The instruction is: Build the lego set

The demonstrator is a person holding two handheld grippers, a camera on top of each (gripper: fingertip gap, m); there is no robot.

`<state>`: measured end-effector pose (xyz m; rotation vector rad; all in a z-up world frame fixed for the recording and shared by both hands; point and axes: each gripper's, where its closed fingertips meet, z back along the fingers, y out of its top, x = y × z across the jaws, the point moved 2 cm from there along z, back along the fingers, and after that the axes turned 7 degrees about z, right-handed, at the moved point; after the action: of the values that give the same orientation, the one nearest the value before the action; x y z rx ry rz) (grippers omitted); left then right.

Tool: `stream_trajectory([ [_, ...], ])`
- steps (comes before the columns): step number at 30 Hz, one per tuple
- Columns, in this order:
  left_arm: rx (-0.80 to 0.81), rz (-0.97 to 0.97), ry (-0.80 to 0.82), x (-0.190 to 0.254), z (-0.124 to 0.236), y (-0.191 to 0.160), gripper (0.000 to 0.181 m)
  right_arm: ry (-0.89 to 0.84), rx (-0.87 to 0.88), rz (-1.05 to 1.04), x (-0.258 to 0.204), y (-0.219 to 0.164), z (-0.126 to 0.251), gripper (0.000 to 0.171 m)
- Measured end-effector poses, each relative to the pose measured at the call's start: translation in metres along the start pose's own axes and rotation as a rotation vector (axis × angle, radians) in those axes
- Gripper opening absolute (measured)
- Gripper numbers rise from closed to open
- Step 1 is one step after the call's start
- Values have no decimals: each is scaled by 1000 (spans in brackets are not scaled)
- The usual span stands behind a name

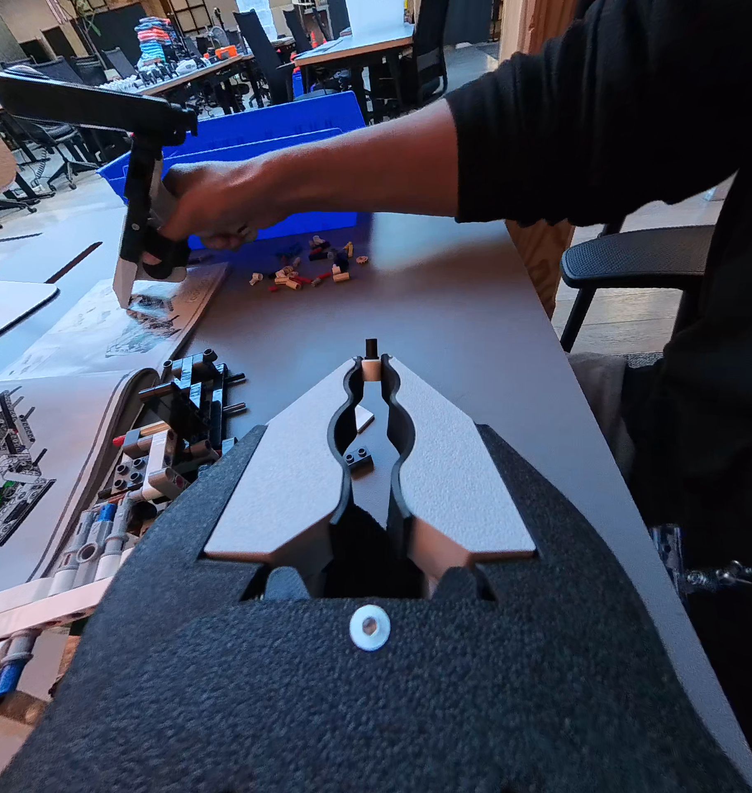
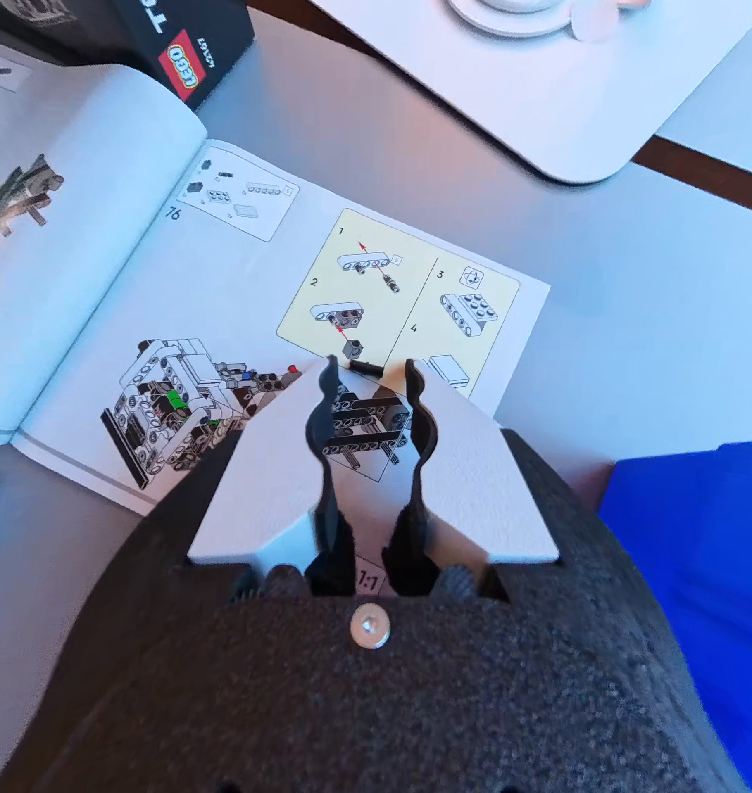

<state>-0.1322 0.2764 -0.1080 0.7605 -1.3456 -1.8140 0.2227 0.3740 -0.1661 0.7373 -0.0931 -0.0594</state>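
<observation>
The left gripper (image 1: 371, 364) was held low over the grey surface (image 1: 473, 326), its jaws pinched nearly shut on a small tan-and-black peg (image 1: 371, 362) at the very tips. Beyond the peg, a person's hand (image 1: 211, 206) in a black sleeve reached across and tipped the right gripper (image 2: 370, 364) steeply down over the open booklet (image 2: 219, 309). That gripper's jaws stood narrowly apart, holding nothing, with a short black pin (image 2: 365, 367) lying on the page just past the tips.

Both grippers had smooth white wedge fingers with wavy black inner liners, set in grainy black bodies. Left of the peg sat the partly built model (image 1: 168, 433), a knobbly frame of black, white and grey beams. Behind the peg, a loose scatter of small parts (image 1: 310, 268) lay before a glossy blue bin (image 1: 258, 146). A small dark brick (image 1: 358, 455) lay on the surface below the peg, between the fingers.

Right of the peg the matte surface lay bare up to its edge, with a mesh chair (image 1: 640, 257) beyond. A black box (image 2: 185, 47) lay at the booklet's far corner
</observation>
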Motion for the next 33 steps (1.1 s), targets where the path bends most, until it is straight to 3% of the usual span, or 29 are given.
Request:
stream_trajectory([
  [6,1,11,-4,-3,1,-1,7,131,27,59,-19,-5,8,25],
  [11,7,23,-7,-5,1,0,7,37,113,151,-12,7,8,25],
  [16,12,28,-4,-8,2,0,7,100,150,47,-28,20,8,24],
  [23,17,43,-26,-5,3,1,7,-112,49,25,-41,15,-11,25],
  [28,24,56,-31,-5,3,2,7,-131,65,25,-42,17,-13,5],
  [33,31,70,-23,-10,5,3,7,-153,72,150,-44,16,-11,4],
])
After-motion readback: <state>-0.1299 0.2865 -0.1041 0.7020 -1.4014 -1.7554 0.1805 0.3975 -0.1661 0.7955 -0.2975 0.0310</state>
